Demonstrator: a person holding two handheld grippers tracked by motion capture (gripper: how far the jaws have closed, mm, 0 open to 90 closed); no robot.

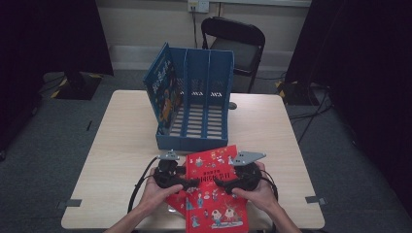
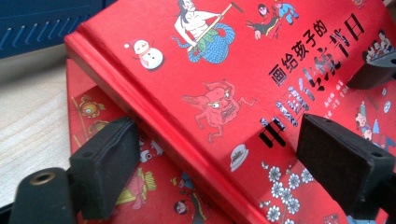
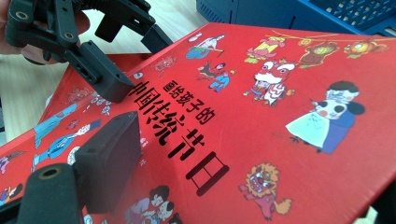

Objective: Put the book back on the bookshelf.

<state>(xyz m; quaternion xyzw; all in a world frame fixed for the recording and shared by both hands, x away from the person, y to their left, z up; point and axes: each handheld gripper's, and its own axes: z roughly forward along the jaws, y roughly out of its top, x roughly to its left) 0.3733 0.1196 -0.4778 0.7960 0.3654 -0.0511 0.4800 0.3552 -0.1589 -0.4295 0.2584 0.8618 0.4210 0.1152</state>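
The left gripper (image 2: pixel 208 154) stood wide, its blocky black pads straddling the spine edge of a glossy red hardcover book (image 2: pixel 243 93) without pressing it. The right gripper (image 1: pixel 239 180) straddled the opposite edge; I couldn't tell its grip. Beyond both, a slatted blue plastic file rack (image 1: pixel 197 102) sat on the pale wood-grain table (image 1: pixel 121 145).

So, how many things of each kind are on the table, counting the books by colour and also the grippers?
Red books, one lifted over one lying flat: 2
Blue book, standing in the rack: 1
Blue file rack: 1
Grippers, left and right: 2
Total: 6
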